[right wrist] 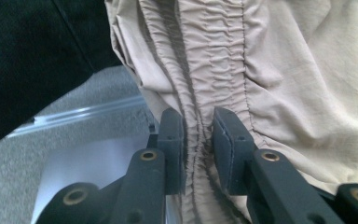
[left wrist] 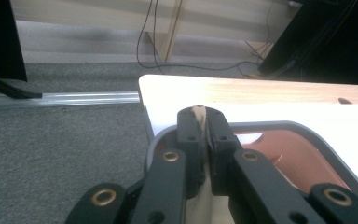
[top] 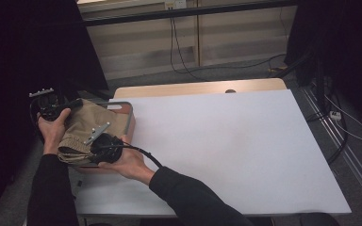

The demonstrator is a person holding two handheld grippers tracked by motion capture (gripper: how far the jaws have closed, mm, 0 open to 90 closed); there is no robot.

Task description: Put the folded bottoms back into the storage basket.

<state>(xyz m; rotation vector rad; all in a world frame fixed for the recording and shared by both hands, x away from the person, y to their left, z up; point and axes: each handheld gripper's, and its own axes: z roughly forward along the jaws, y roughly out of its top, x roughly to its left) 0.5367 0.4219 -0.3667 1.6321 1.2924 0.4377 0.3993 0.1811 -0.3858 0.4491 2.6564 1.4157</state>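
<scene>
1. Both claws were clamped on the beige garment (top: 90,127): the left gripper (left wrist: 204,122) pinched a thin fold of cloth between its closed jaws, and the right gripper (right wrist: 199,140) bit the gathered elastic waistband (right wrist: 214,70).
2. That garment lay bunched in and over the tray (top: 130,115), at the table's (top: 245,141) left edge.
3. Its long axis ran roughly from the far-left rim of the tray toward the person's side, waistband end nearest the right gripper.
4. Relative to the tray, the left gripper (top: 52,106) held beyond its outer rim, the right gripper (top: 104,147) at its near side.
5. Any lift would, I judged, pull along that line, clear of the tray.
</scene>
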